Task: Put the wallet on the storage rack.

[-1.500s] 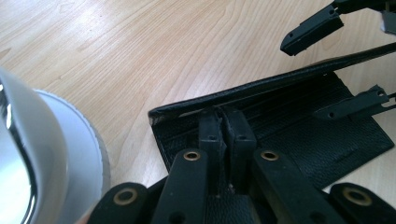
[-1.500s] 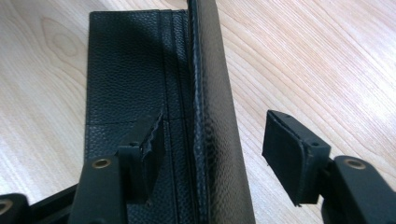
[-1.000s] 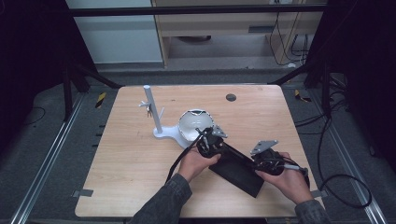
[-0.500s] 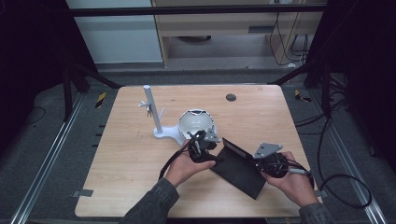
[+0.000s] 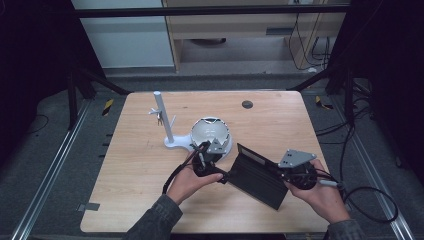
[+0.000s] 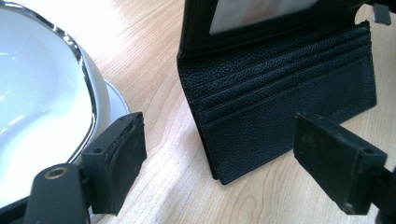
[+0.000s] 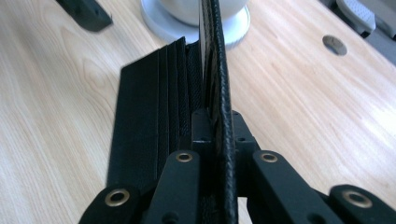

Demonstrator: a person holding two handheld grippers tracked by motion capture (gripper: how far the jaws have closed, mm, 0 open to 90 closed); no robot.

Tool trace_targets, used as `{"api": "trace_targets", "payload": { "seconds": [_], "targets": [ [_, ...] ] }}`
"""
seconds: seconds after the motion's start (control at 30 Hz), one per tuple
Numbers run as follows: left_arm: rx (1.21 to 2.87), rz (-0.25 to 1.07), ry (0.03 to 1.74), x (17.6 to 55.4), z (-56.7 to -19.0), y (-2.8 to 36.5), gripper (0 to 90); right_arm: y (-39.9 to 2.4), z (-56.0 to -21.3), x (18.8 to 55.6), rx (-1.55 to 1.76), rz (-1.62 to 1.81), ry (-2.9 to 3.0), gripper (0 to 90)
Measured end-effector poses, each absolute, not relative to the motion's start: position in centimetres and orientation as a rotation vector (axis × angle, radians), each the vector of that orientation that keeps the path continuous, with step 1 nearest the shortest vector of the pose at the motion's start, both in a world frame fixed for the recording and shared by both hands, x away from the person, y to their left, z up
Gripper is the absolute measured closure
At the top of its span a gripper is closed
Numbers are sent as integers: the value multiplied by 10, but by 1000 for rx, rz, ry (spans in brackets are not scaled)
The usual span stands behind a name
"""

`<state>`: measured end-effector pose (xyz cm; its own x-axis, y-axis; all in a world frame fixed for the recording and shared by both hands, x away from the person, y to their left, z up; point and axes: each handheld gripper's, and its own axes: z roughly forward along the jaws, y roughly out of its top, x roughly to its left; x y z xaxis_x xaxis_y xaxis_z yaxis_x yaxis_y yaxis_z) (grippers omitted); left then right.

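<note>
From the high view, the right gripper (image 5: pixel 280 176) is clamping the raised flap of the black wallet (image 5: pixel 257 175). In the left gripper view, the left gripper (image 6: pixel 219 161), its jaws just opening, is standing apart, the wallet's card slots lying beyond, untouched. In the right gripper view the flap is standing pinched upright; keeping that pinch firm near the edge should hold it open.

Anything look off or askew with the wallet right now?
Only the wallet: one flap stands upright, pinched in the right gripper, while the card-slot half lies flat on the table. The left gripper is open, off it. Nothing looks damaged.
</note>
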<state>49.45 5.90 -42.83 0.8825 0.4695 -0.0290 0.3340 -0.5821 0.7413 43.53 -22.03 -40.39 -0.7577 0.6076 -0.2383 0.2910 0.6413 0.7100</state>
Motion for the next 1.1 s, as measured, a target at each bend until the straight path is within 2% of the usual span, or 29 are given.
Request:
{"api": "trace_targets", "payload": {
  "seconds": [0.5,1.1],
  "targets": [
    [2210,203,568,495,-439,61,167,-222,-380,429,660,1061,2347,853],
    [2141,136,528,502,-428,58,172,-219,-346,424,594,1159,2299,853]
  ]
}}
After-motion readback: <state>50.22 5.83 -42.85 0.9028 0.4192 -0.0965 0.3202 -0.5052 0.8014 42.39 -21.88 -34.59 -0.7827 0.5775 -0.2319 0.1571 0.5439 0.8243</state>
